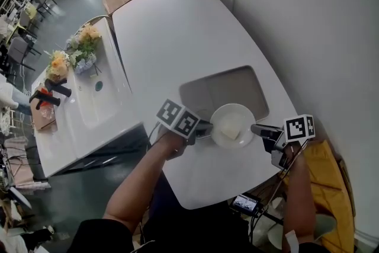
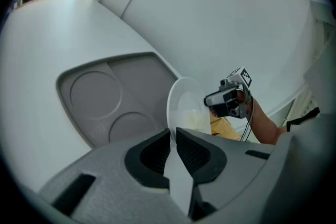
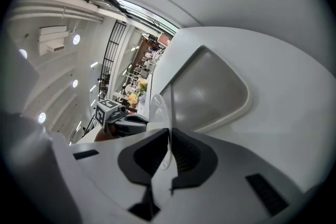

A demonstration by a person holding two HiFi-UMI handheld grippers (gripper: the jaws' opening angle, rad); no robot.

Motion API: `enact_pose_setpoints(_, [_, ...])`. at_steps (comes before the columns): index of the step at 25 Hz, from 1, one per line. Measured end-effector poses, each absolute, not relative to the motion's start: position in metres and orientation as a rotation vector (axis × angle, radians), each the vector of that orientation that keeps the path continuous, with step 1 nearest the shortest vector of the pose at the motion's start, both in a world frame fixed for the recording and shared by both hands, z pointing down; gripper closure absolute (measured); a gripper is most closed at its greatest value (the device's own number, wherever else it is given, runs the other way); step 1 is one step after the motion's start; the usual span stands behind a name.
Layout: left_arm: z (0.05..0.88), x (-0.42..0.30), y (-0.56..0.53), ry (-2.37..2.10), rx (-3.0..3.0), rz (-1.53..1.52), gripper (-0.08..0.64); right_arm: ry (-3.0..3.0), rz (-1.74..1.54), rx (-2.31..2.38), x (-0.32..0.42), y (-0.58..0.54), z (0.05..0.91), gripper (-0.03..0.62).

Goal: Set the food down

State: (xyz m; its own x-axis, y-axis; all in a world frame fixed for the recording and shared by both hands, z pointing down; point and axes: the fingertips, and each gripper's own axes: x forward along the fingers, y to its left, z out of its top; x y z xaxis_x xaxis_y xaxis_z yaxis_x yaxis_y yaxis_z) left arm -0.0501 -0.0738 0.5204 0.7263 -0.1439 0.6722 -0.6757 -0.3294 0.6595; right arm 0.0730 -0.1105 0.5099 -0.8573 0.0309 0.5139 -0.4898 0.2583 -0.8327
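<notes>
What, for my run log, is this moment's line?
left gripper: shut on plate | right gripper: shut on plate | food: on plate | plate: over tray edge

plate (image 1: 220, 118) over near edge of tray (image 1: 225, 89) | food (image 1: 232, 125) on plate (centre)

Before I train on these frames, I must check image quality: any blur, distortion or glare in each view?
Head view: evenly lit and sharp, white table bent by the wide lens. Left gripper view: strong fisheye bending, dark corners, plate rim blurred beside the fingers. Right gripper view: same bending, bright ceiling lamps at left, plate edge soft.
</notes>
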Motion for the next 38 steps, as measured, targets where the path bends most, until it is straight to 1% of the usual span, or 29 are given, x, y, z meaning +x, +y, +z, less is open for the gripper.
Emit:
enact_pose_setpoints(12, [0.545,-0.064,-0.165,-0.635,1.874,0.647,0.526,-2.120,1.617,0.542,0.062,-0.195,0.537,0.572])
enact_pose_setpoints(23, [0.565,-0.067,-0.178,-0.666,1.883,0.761,0.525,-2.067,1.552,0.549,0.058,-0.208,0.560,0.572])
enact_pose_setpoints(32, [0.571,-0.070,-0.180,-0.708,1.927,0.902,0.523,-2.034,1.350,0.598,0.054,-0.213,0.569,0.568])
enact_pose_setpoints(38, [0.571,-0.071,-0.181,-0.769,1.949,1.056,0.509,-1.997,1.122,0.647,0.054,-0.217,0.576,0.537])
